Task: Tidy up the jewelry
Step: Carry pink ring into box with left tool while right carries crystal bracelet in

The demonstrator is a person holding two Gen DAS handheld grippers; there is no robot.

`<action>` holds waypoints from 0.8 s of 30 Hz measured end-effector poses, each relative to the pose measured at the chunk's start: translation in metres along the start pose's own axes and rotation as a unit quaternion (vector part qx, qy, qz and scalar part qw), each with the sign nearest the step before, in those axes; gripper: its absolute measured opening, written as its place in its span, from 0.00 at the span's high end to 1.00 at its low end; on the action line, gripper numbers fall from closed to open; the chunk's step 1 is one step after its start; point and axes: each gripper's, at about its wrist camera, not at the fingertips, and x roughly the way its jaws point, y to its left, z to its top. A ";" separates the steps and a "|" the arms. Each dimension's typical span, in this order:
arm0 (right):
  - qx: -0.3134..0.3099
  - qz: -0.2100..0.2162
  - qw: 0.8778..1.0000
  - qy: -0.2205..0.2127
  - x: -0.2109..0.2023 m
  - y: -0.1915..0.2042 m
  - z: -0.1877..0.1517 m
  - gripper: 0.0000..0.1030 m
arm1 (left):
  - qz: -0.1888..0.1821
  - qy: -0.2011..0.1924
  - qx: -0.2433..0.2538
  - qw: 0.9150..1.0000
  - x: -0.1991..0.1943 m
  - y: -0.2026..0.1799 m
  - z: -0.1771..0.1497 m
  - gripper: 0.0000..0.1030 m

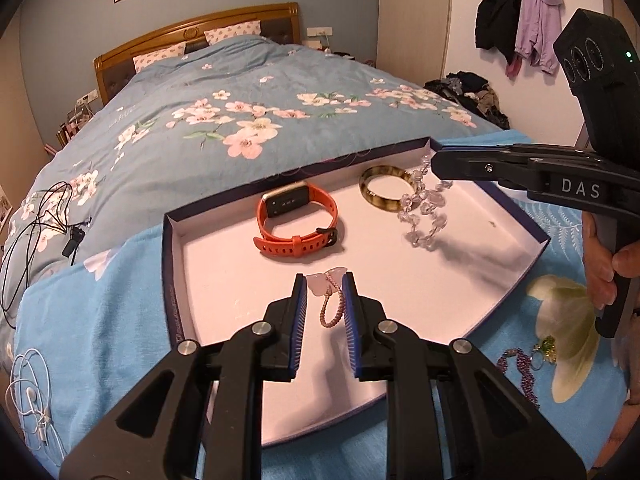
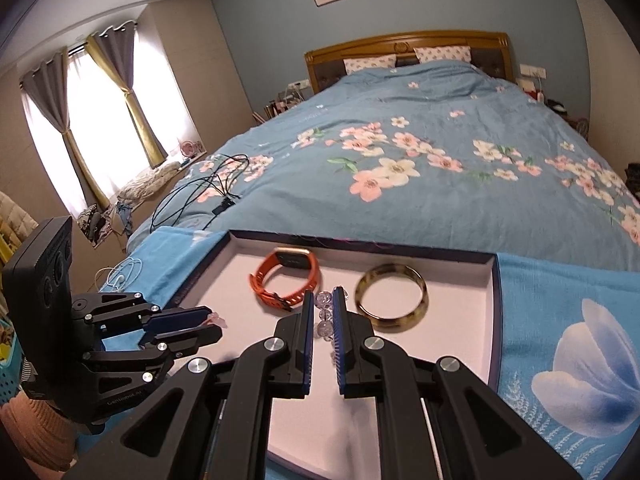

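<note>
Left gripper (image 1: 325, 280): jaws pinching pink cord bracelet (image 1: 331, 300) with pale charm, held above near part of white-lined tray (image 1: 172, 240). Right gripper (image 2: 321, 300): jaws clamped on clear bead bracelet (image 1: 422, 208), dangling over tray's right half. In tray: orange smartwatch (image 1: 296, 220), left; tortoiseshell bangle (image 1: 384, 188) beside it. On blue cloth (image 1: 100, 320) outside tray: purple bead bracelet (image 1: 520, 376), green ring (image 1: 546, 350).
</note>
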 end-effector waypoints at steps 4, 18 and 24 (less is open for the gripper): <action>0.004 -0.010 1.000 0.012 0.008 -0.008 -0.002 0.93 | 0.007 0.012 -0.003 1.000 0.012 0.003 0.002 0.82; 0.001 -0.038 0.999 0.035 0.019 -0.018 -0.009 0.92 | 0.004 0.032 -0.018 0.999 0.039 0.004 0.012 0.82; 0.005 -0.053 0.998 0.039 0.015 -0.022 -0.014 0.89 | 0.013 0.036 -0.021 0.999 0.046 0.004 0.014 0.76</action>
